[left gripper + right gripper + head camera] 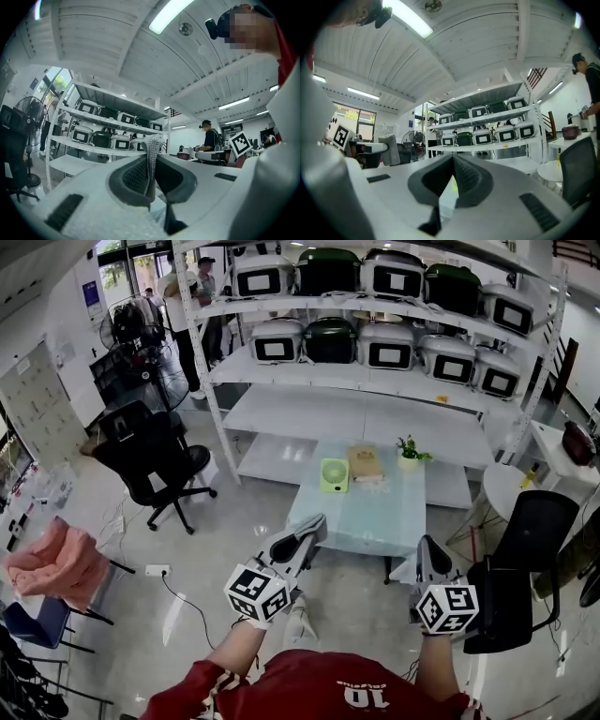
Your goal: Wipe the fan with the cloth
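A small green fan (334,474) stands upright at the far left corner of the pale glass table (375,521). My left gripper (314,526) is held in the air short of the table's near left corner, pointing toward it. It is shut on a grey knitted cloth (151,157), and a strip of the cloth sticks up between its jaws (153,164). My right gripper (427,549) hovers off the table's near right corner. In the right gripper view it (453,161) is shut, with the pads meeting and nothing between them. Both grippers are well short of the fan.
A cardboard box (364,462) and a small potted plant (409,454) share the table's far end. White shelves of rice cookers (375,343) stand behind. Black office chairs sit at left (150,460) and right (530,549). A pink cloth (56,563) drapes over a chair at far left.
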Action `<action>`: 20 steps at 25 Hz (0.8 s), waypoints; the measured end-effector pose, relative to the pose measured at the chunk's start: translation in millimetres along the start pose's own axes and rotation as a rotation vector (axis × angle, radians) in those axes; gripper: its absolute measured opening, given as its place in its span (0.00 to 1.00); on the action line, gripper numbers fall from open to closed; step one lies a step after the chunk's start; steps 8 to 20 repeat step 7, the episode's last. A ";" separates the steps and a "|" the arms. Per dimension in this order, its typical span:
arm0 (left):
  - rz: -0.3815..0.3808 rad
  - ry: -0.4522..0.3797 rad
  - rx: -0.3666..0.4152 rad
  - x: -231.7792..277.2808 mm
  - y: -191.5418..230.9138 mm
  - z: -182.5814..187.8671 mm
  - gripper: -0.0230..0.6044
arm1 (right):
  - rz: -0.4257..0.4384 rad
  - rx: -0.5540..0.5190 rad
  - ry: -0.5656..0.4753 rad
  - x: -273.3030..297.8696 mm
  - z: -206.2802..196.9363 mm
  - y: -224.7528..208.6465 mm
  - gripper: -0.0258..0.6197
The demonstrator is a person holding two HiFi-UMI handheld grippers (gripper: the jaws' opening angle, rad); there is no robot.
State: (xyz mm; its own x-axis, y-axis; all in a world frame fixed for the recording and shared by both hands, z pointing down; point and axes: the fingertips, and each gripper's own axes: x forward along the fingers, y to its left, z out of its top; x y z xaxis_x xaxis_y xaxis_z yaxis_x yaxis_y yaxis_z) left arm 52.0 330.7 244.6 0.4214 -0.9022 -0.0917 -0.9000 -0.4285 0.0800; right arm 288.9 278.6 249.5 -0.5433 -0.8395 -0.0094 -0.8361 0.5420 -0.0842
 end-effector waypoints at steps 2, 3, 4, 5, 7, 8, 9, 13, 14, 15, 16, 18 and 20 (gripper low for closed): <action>0.003 -0.006 -0.007 -2.6 -0.1 1.8 0.08 | 0.004 -0.015 0.003 -1.0 -0.2 3.0 0.04; 0.003 -0.010 -0.007 -3.9 -0.8 3.0 0.08 | 0.006 -0.021 0.003 -1.9 0.0 4.5 0.04; 0.003 -0.012 -0.007 -4.8 -1.7 3.9 0.08 | 0.008 -0.024 0.003 -2.8 0.0 5.6 0.04; 0.002 -0.014 -0.007 -5.5 -2.6 4.3 0.08 | 0.009 -0.025 0.003 -3.6 -0.1 6.4 0.04; 0.001 -0.016 -0.007 -6.6 -4.5 4.2 0.08 | 0.012 -0.025 0.002 -4.9 -0.7 7.5 0.04; 0.001 -0.016 -0.007 -6.6 -4.5 4.2 0.08 | 0.012 -0.025 0.002 -4.9 -0.7 7.5 0.04; 0.001 -0.016 -0.007 -6.6 -4.5 4.2 0.08 | 0.012 -0.025 0.002 -4.9 -0.7 7.5 0.04; 0.001 -0.016 -0.007 -6.6 -4.5 4.2 0.08 | 0.012 -0.025 0.002 -4.9 -0.7 7.5 0.04; 0.001 -0.016 -0.007 -6.6 -4.5 4.2 0.08 | 0.012 -0.025 0.002 -4.9 -0.7 7.5 0.04; 0.001 -0.016 -0.007 -6.6 -4.5 4.2 0.08 | 0.012 -0.025 0.002 -4.9 -0.7 7.5 0.04; 0.001 -0.016 -0.007 -6.6 -4.5 4.2 0.08 | 0.012 -0.025 0.002 -4.9 -0.7 7.5 0.04; 0.001 -0.016 -0.007 -6.6 -4.5 4.2 0.08 | 0.012 -0.025 0.002 -4.9 -0.7 7.5 0.04; 0.001 -0.016 -0.007 -6.6 -4.5 4.2 0.08 | 0.012 -0.025 0.002 -4.9 -0.7 7.5 0.04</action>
